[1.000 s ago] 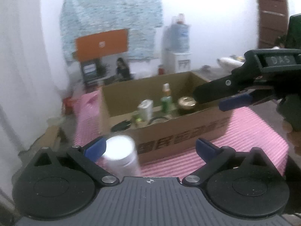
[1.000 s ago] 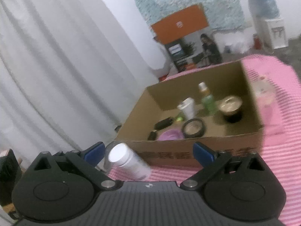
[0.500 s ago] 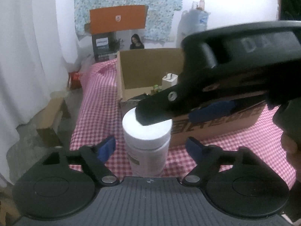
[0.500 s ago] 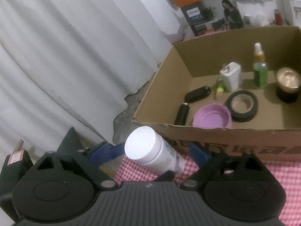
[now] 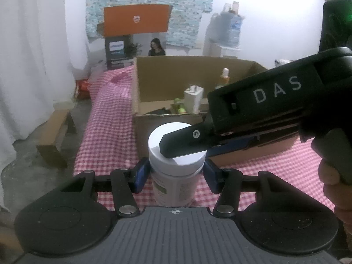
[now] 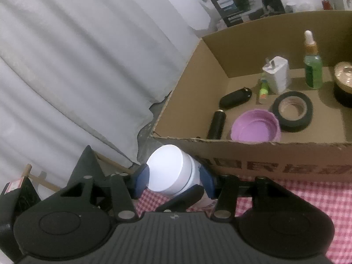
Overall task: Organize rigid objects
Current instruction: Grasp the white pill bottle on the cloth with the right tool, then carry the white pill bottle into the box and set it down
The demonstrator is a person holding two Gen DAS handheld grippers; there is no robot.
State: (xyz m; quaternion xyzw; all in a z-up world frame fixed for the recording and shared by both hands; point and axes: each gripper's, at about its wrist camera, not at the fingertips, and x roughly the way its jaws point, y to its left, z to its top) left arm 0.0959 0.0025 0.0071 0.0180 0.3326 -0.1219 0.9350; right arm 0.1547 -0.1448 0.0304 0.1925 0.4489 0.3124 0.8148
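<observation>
The left gripper is closing its jaws around the white jar; the right gripper's finger crosses above its lid.

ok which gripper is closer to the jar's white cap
Right. The right gripper is closing around the cap itself; the left gripper is closing lower, around the jar body, beneath the cap.

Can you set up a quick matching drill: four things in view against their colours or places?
Things:
1. tape roll
2. shallow dish
3. dropper bottle
4. white jar

Descriptions:
a. purple, in the box
b. on the checked cloth, outside the box
c. green liquid, standing upright
d. black, lying flat

Pairs: 1-d, 2-a, 3-c, 4-b
</observation>
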